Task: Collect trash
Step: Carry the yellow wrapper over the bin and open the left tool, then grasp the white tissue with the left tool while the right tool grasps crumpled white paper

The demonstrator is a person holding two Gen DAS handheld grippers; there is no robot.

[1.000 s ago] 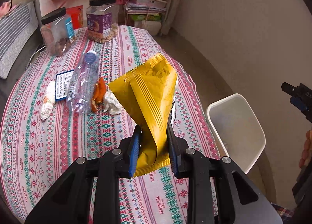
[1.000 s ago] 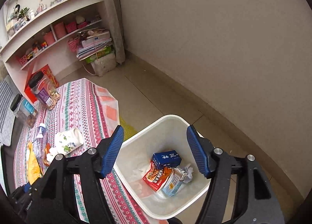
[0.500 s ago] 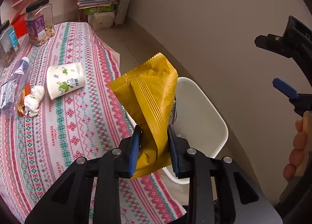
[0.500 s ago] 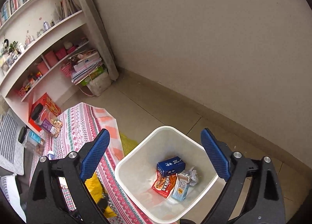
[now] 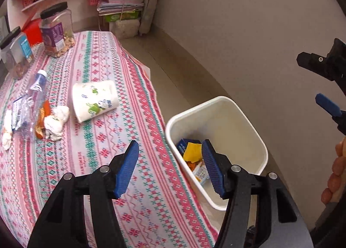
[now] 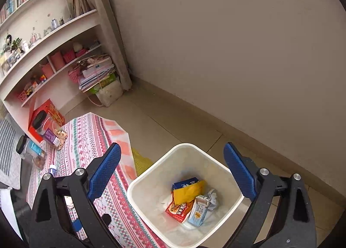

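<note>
My left gripper [image 5: 170, 142] hovers over the table edge and the white bin [image 5: 237, 107]; its jaws are opening with nothing between them. The yellow snack bag [image 5: 191, 151] lies inside the bin on a blue box, and the right wrist view also shows this bag [image 6: 188, 190] among cartons. My right gripper [image 6: 172, 146] hangs above the bin [image 6: 138, 183], its jaws opening and empty. On the tablecloth lie a tipped paper cup [image 5: 95, 98], a crushed plastic bottle [image 5: 30, 105], orange peel [image 5: 41, 116] and crumpled tissue [image 5: 55, 122].
Two lidded jars [image 5: 57, 31] stand at the table's far end, before shelves [image 6: 54, 38] with baskets and stacked papers. The bin stands on the tiled floor [image 6: 173, 114] between the table and a plain wall. A person's fingers [image 5: 335, 172] show at the right edge.
The left gripper swung from the table to over the bin and let go of the yellow bag, which now lies in the bin. The right jaws spread wider.
</note>
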